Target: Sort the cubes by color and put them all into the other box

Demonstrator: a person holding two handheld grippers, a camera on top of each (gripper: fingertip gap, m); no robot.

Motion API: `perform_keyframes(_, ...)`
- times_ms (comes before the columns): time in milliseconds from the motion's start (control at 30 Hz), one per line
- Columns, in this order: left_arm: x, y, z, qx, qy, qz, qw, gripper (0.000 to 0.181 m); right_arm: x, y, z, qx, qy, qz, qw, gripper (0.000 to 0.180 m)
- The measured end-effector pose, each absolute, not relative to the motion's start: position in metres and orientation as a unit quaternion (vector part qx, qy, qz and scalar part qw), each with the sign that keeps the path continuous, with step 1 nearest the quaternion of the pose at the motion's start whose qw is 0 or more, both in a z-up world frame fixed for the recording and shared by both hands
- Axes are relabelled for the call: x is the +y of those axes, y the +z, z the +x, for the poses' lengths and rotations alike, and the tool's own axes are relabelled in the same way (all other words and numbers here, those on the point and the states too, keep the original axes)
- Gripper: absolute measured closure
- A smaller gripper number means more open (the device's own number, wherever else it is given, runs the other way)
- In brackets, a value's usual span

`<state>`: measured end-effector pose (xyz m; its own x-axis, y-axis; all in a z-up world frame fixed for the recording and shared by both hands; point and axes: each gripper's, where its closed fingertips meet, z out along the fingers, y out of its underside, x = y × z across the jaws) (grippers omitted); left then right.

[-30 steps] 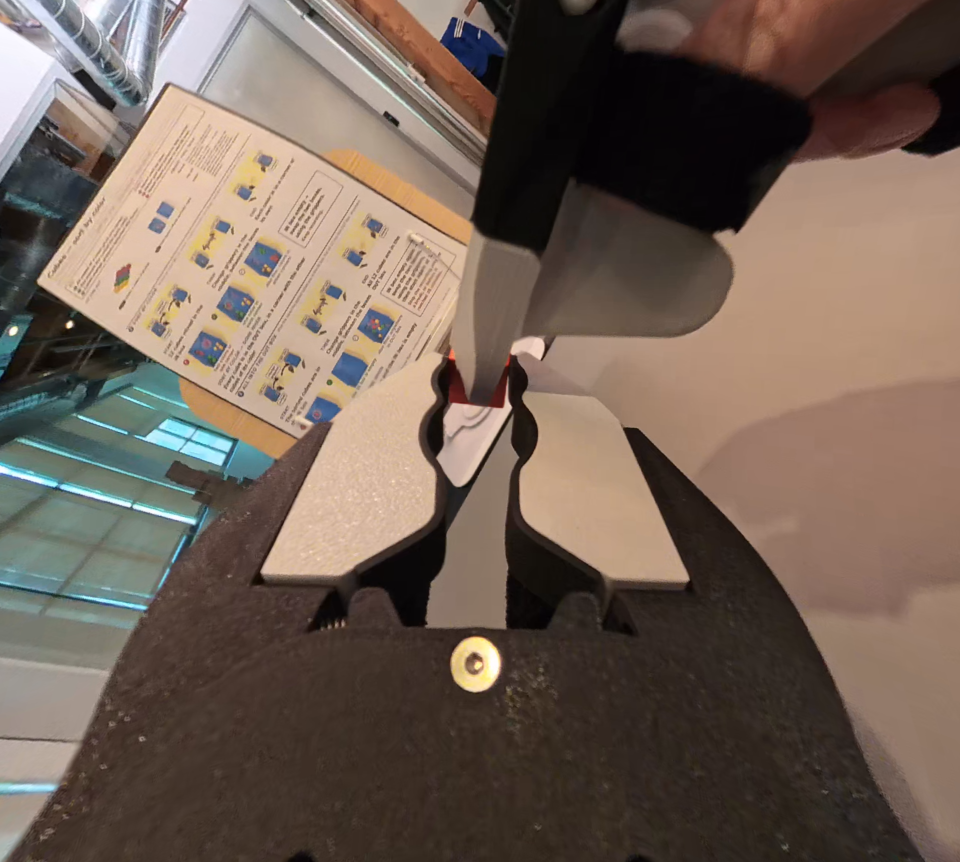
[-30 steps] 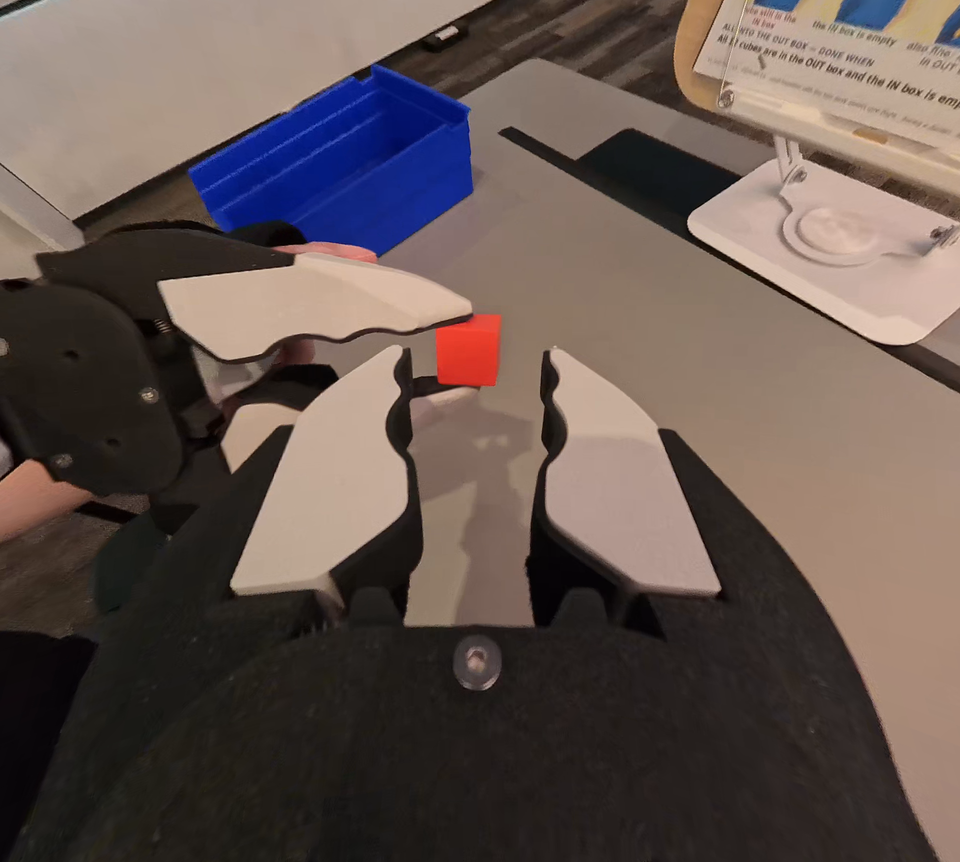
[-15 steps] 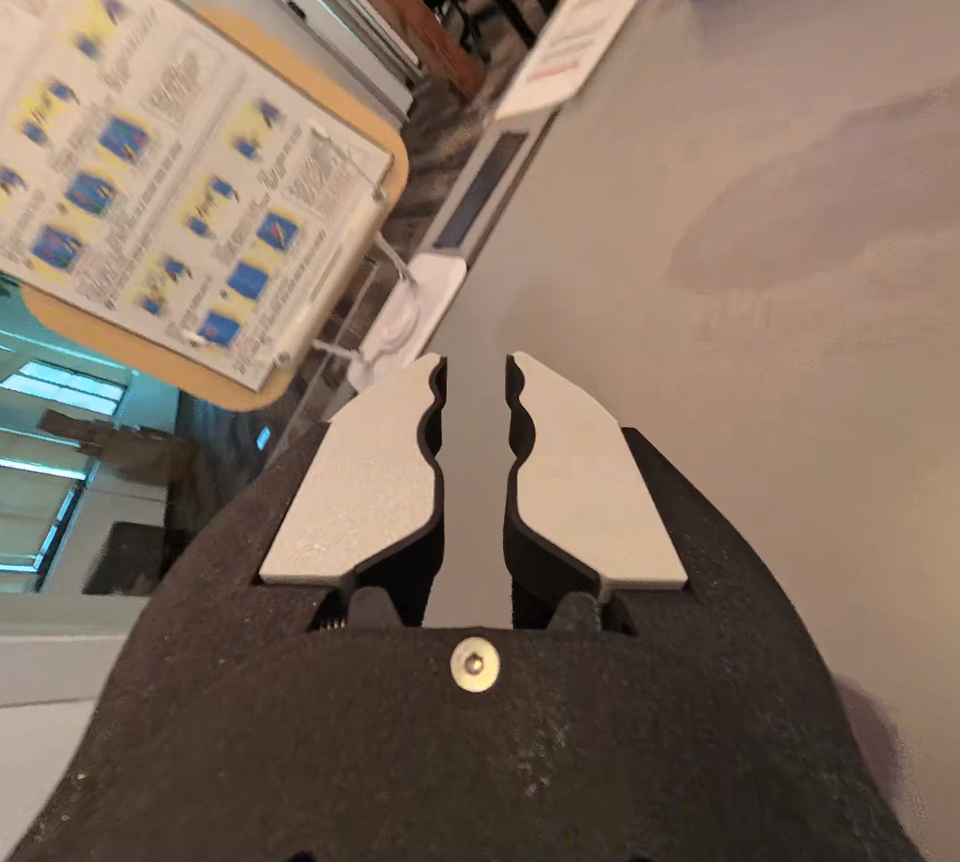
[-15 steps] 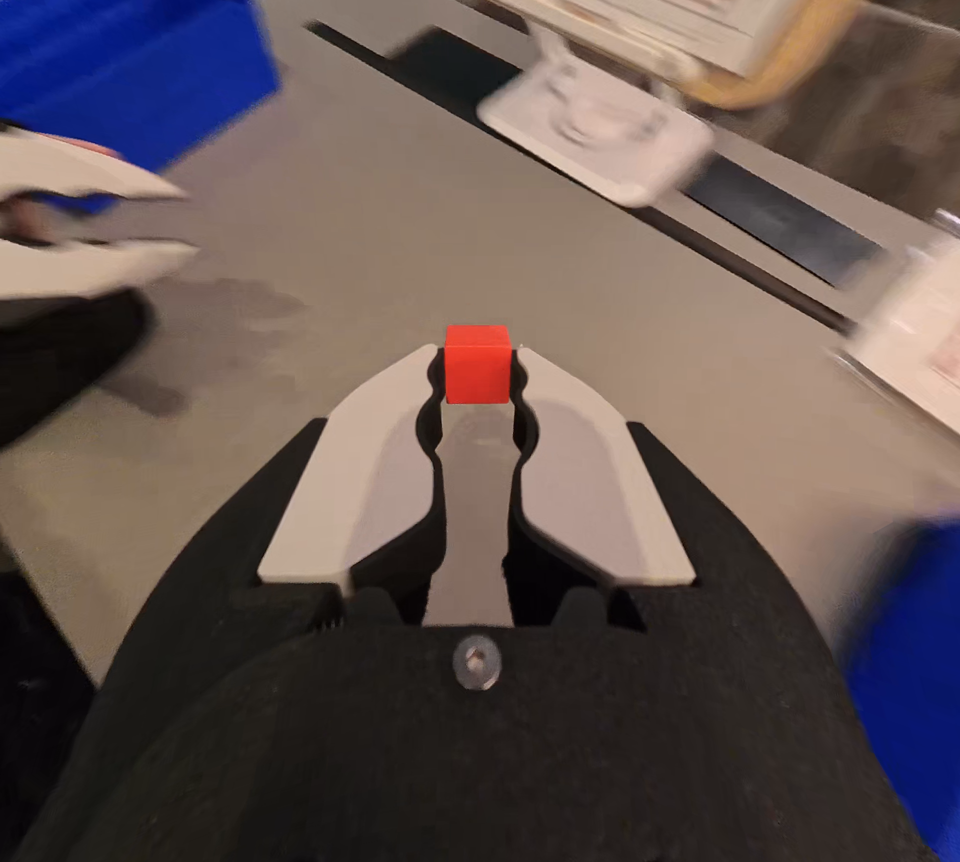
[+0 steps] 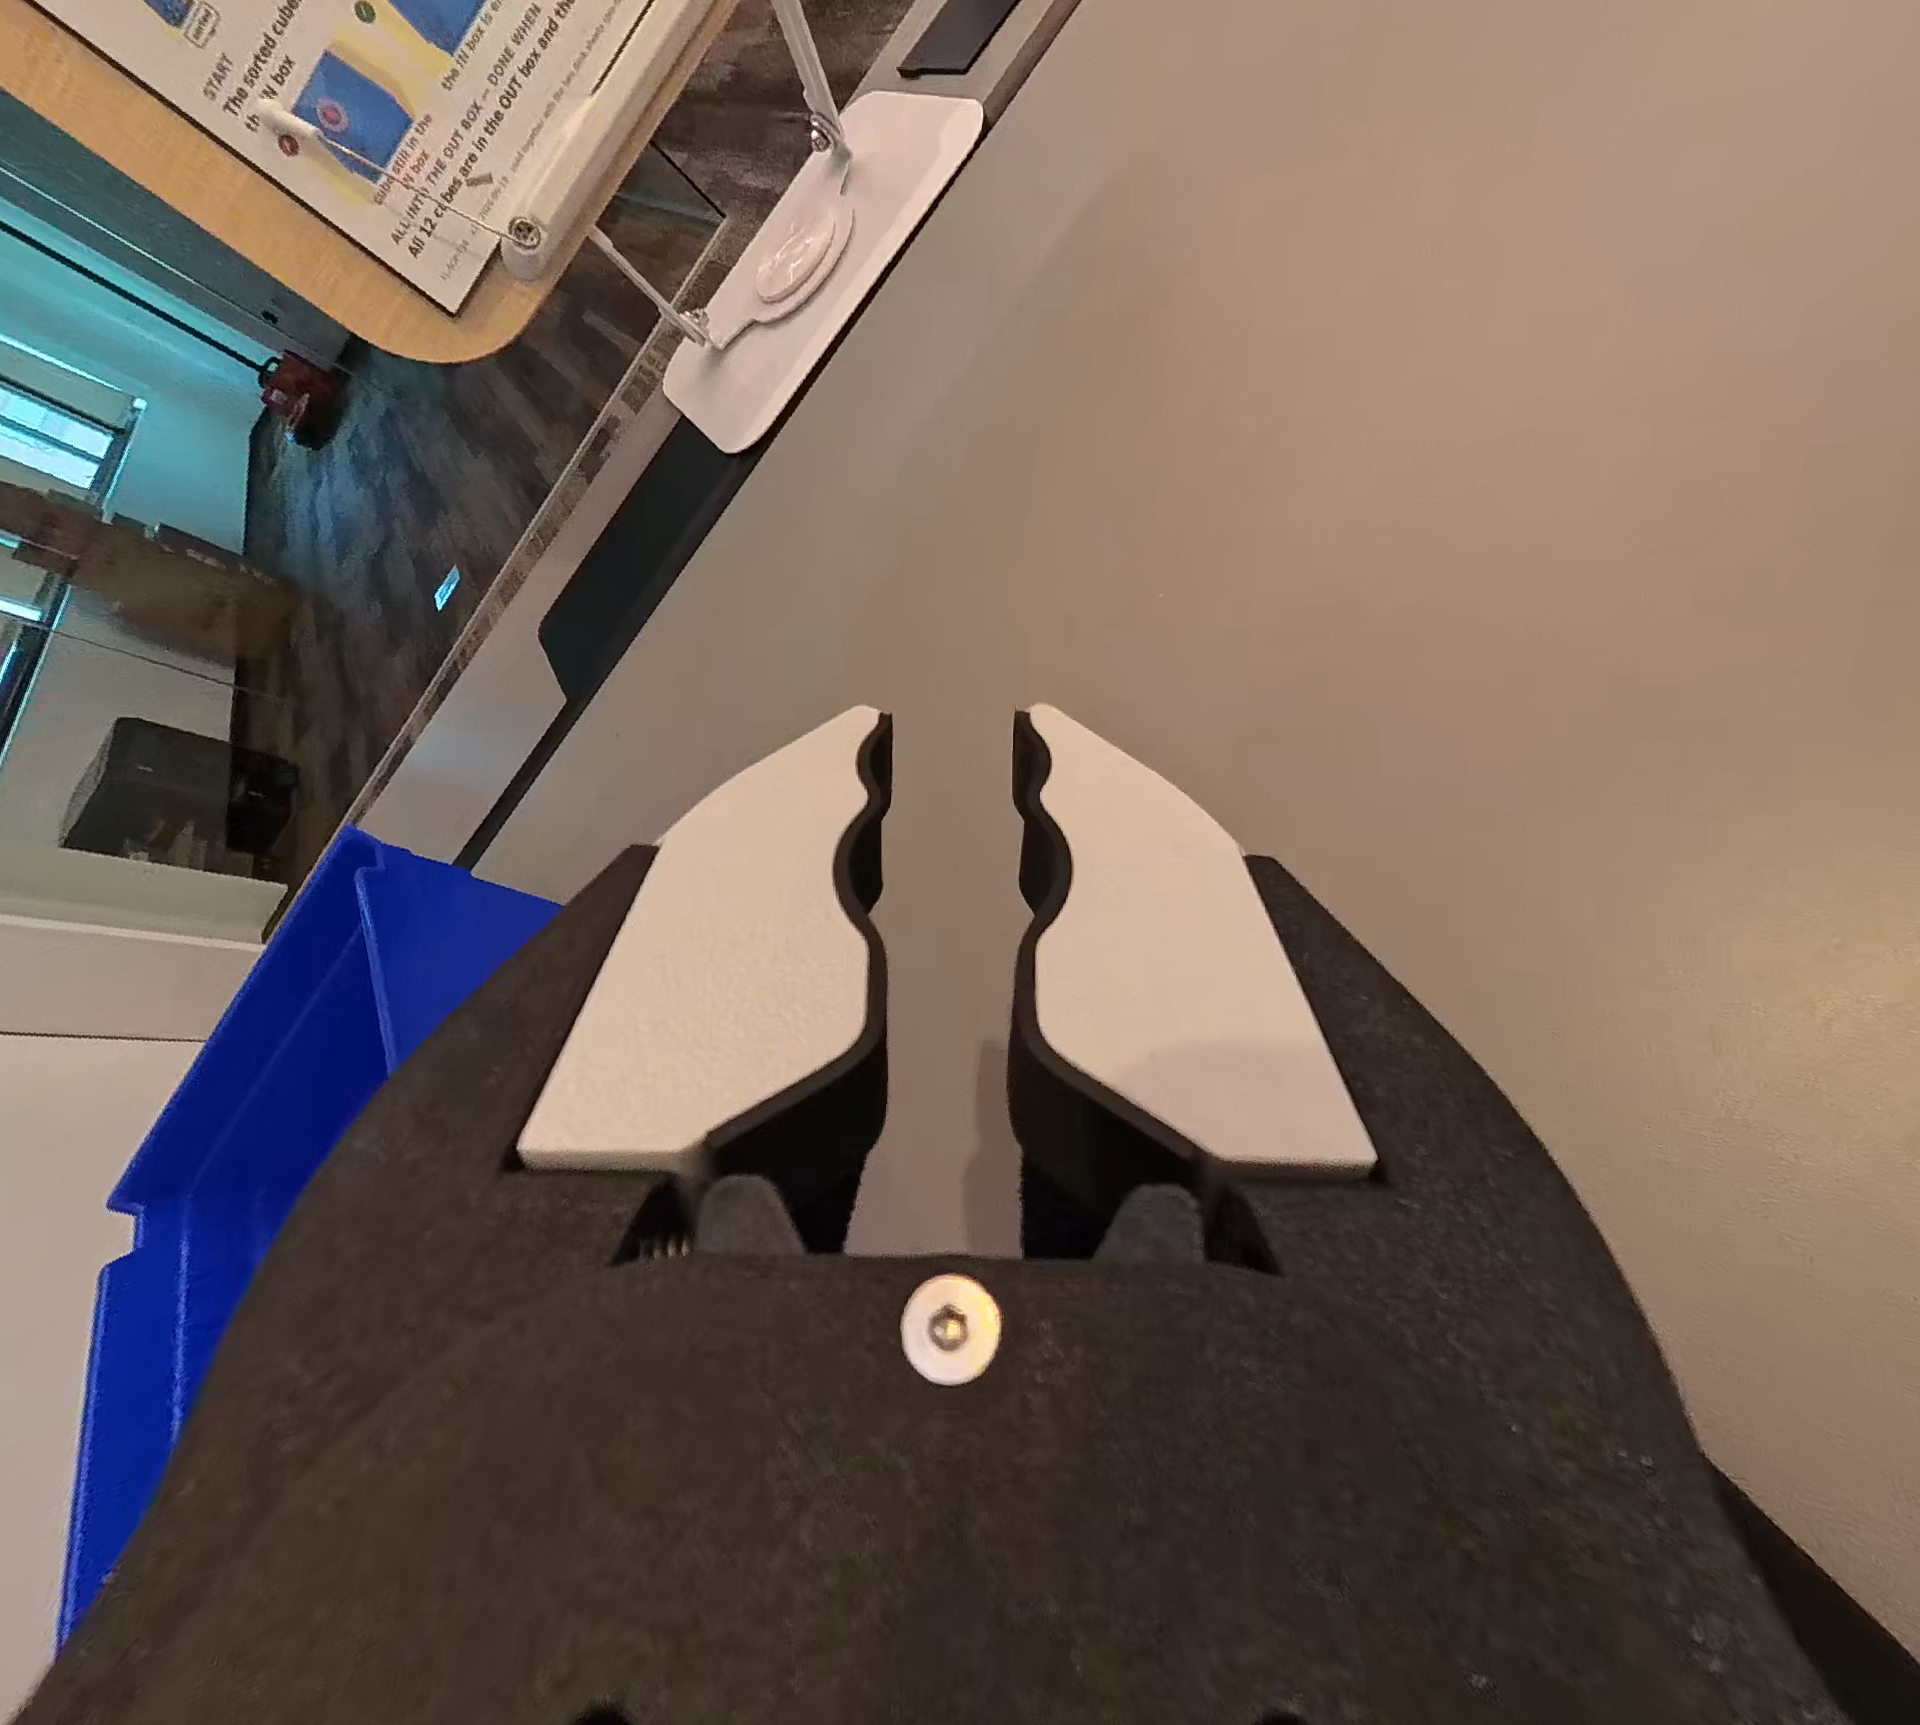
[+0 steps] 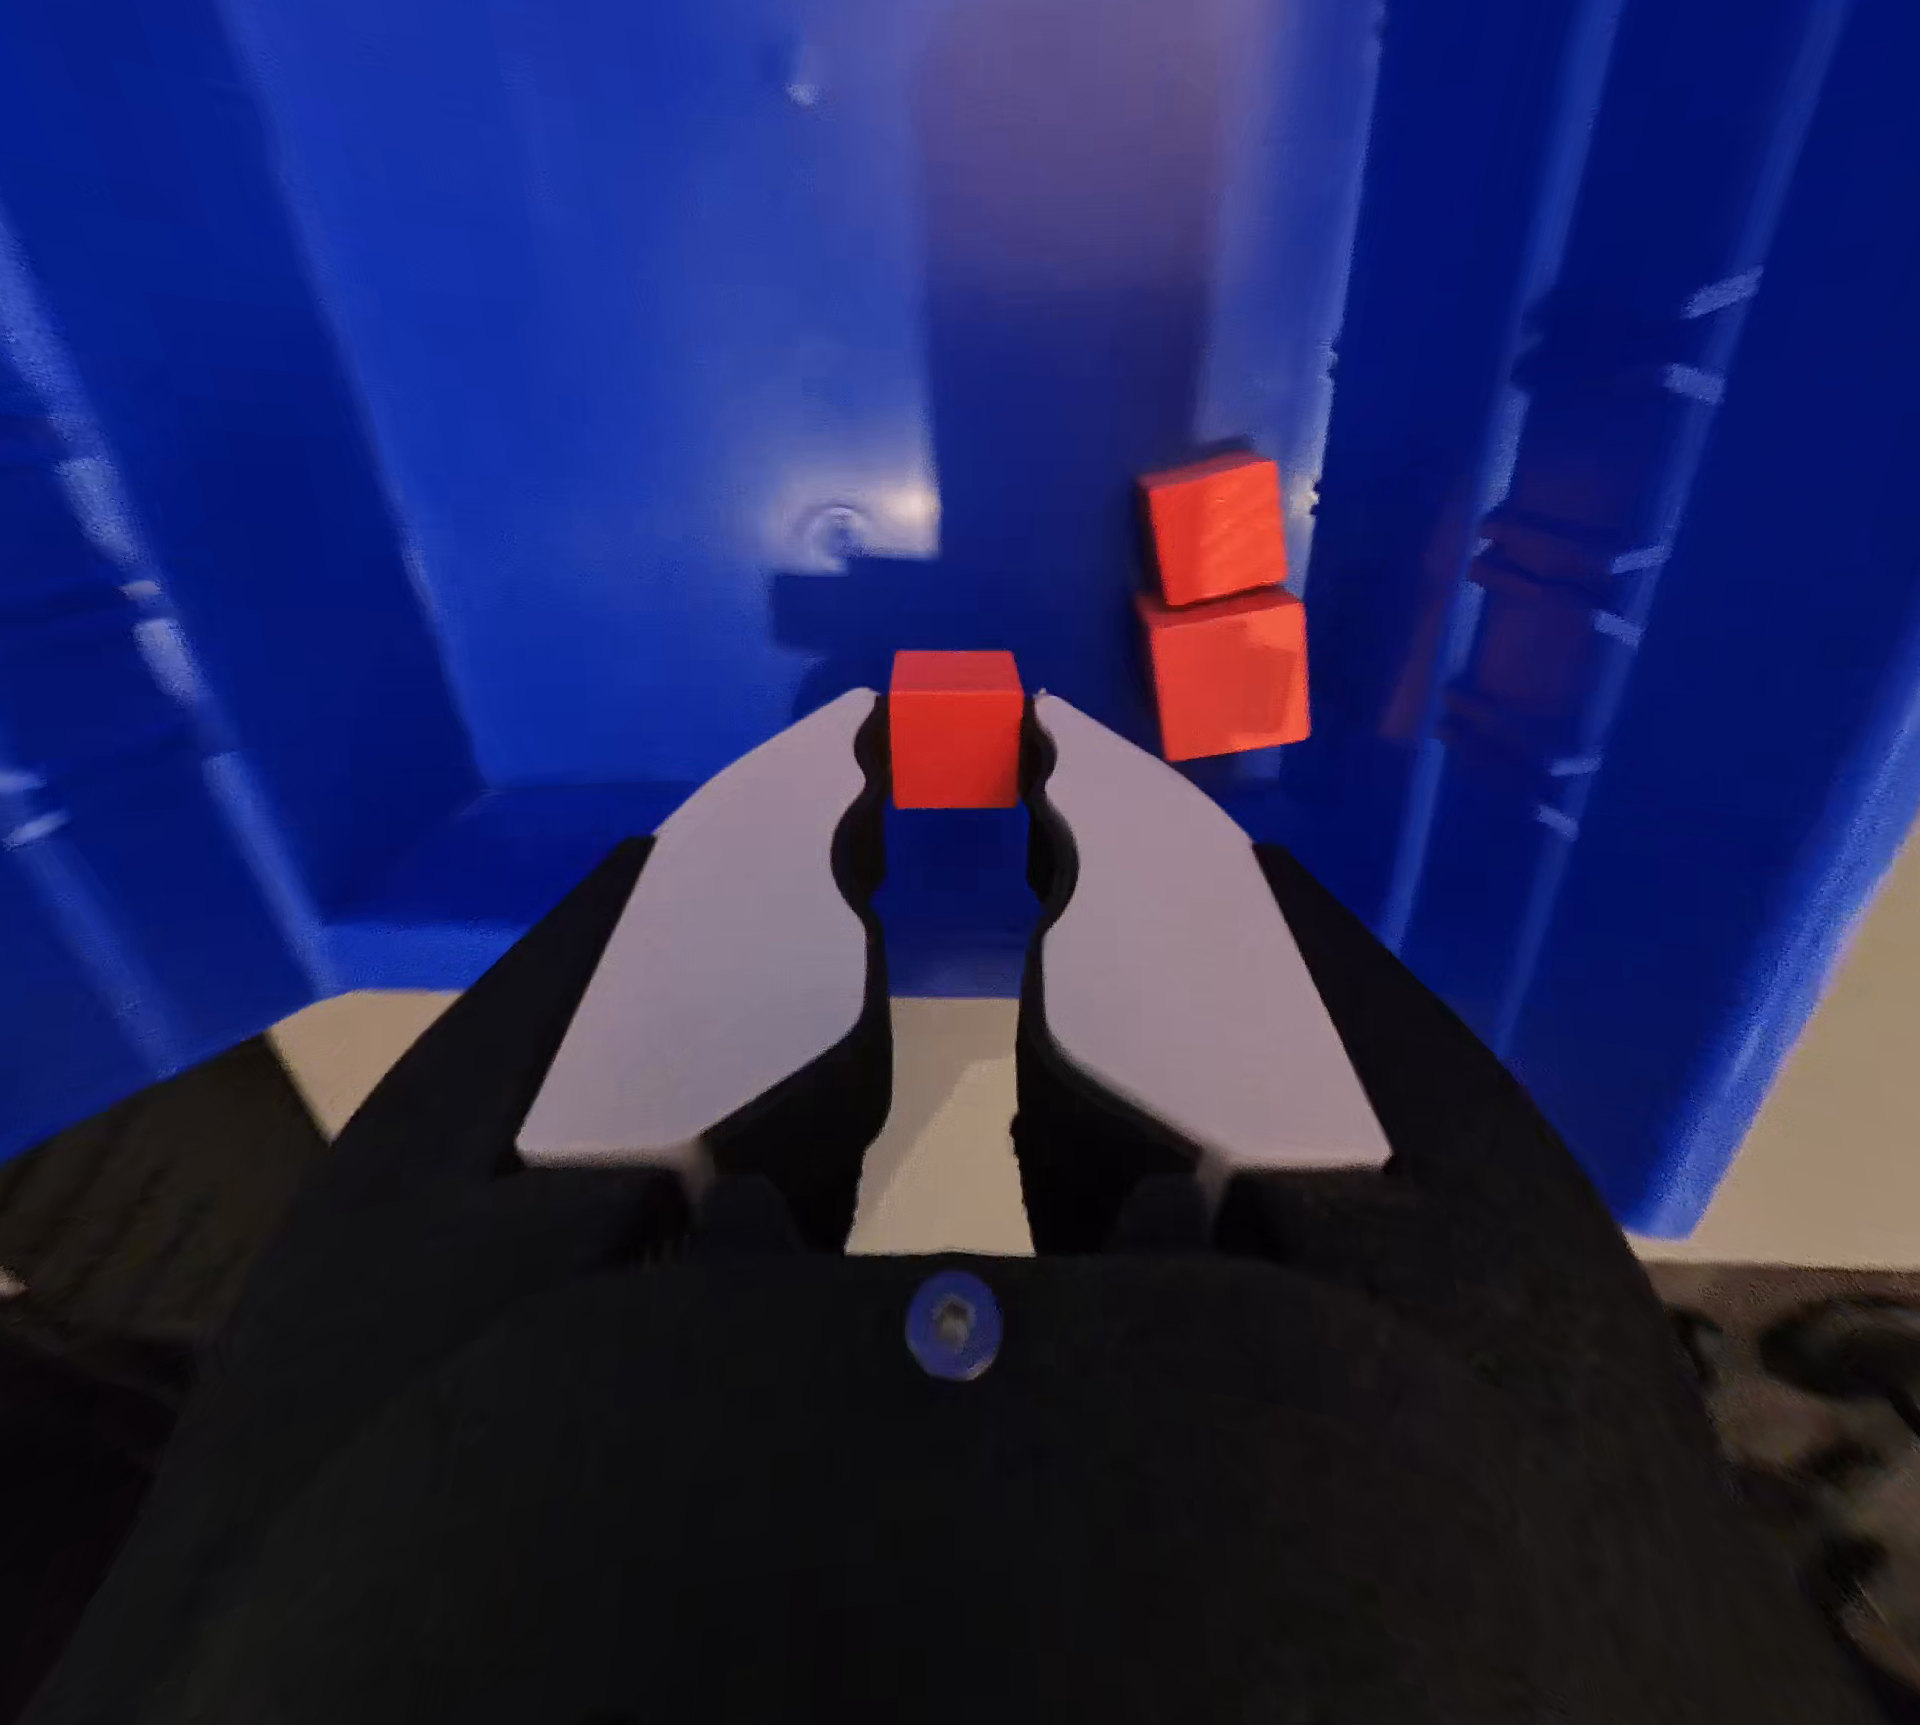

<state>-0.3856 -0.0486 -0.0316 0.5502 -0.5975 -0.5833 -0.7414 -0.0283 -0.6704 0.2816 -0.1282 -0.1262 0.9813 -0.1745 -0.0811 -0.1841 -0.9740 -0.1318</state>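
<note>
My right gripper is shut on a red cube and holds it over the inside of a blue box. Two more red cubes lie on the box floor by its right wall, one touching the other. My left gripper is open with a narrow gap and holds nothing, above the bare grey table. A corner of another blue box shows at its lower left; its inside is hidden.
A white stand base carries an instruction sheet on a wooden board at the table's far edge. A black strip runs along that edge. Beyond it is dark flooring.
The red cube passed from my left gripper to my right one, which shut on it and carried it over the blue box. My left gripper swung away, empty, toward the other box.
</note>
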Motion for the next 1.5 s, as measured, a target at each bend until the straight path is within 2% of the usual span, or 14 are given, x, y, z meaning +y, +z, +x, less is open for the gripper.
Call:
perform_keyframes(233, -0.060, -0.022, -0.384, 0.476, 0.075, -0.705, 0.521, 0.159, -0.126, -0.137, 0.301, 0.098, -0.026, -0.994, 0.043, 0.157)
perform_keyframes(333, -0.063, -0.019, -0.390, 0.468, 0.081, -0.707, 0.524, 0.159, -0.125, -0.130, 0.303, 0.094, -0.037, -0.993, 0.056, 0.148)
perform_keyframes(533, -0.063, -0.008, -0.441, 0.426, 0.131, -0.721, 0.531, 0.159, -0.115, -0.083, 0.275, 0.055, -0.018, -0.981, 0.187, 0.148)
perform_keyframes(733, -0.050, 0.006, -0.563, 0.311, 0.211, -0.766, 0.521, 0.159, -0.115, -0.033, 0.209, -0.024, 0.048, -0.939, 0.341, 0.149)
perform_keyframes(867, -0.042, 0.006, -0.637, 0.246, 0.212, -0.800, 0.504, 0.157, -0.114, -0.022, 0.183, -0.043, 0.073, -0.919, 0.384, 0.149)
perform_keyframes(1000, -0.034, -0.011, -0.657, 0.257, 0.155, -0.828, 0.473, 0.157, -0.108, -0.023, 0.175, -0.045, 0.069, -0.918, 0.387, 0.149)
perform_keyframes(1267, 0.011, -0.069, -0.650, 0.460, 0.132, -0.807, 0.346, 0.139, -0.103, -0.019, 0.155, -0.050, 0.084, -0.922, 0.375, 0.149)
perform_keyframes(1500, 0.034, -0.127, -0.653, 0.483, 0.071, -0.843, 0.227, 0.131, -0.107, -0.008, 0.136, -0.064, 0.081, -0.926, 0.363, 0.148)
